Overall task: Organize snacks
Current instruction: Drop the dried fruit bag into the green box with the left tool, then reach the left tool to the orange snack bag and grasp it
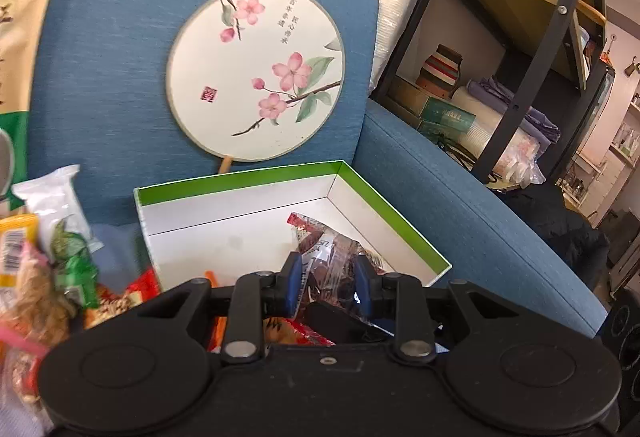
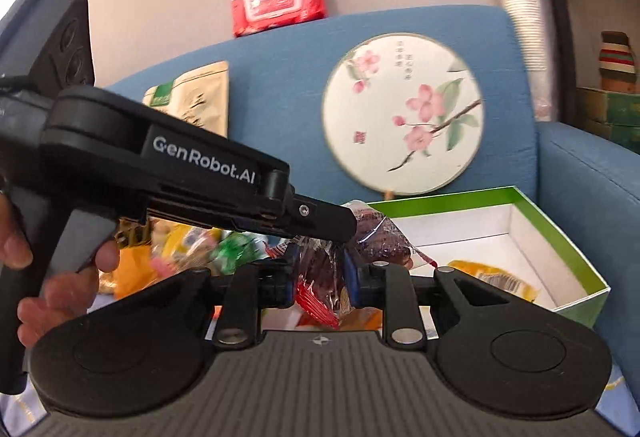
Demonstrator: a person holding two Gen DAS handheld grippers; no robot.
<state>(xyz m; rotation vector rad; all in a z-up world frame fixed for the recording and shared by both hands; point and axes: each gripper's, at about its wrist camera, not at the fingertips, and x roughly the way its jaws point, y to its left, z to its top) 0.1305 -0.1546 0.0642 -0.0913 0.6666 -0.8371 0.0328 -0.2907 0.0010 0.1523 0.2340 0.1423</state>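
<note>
- Snack packet (image 2: 320,277), clear wrap with dark red filling, is pinched in the right gripper (image 2: 322,279) near the box's left edge.
- A second dark packet (image 1: 332,269) is pinched in the left gripper (image 1: 329,283), above the box (image 1: 240,185), whose white floor is mostly bare.
- Only the right wrist view shows the left gripper from the side, a hand (image 2: 48,277) on its grip, and a yellow packet (image 2: 492,277) in the box.
- Loose snacks (image 1: 52,261) pile left of the box on a blue sofa (image 1: 120,57); a round fan (image 1: 256,71) leans on its backrest.
</note>
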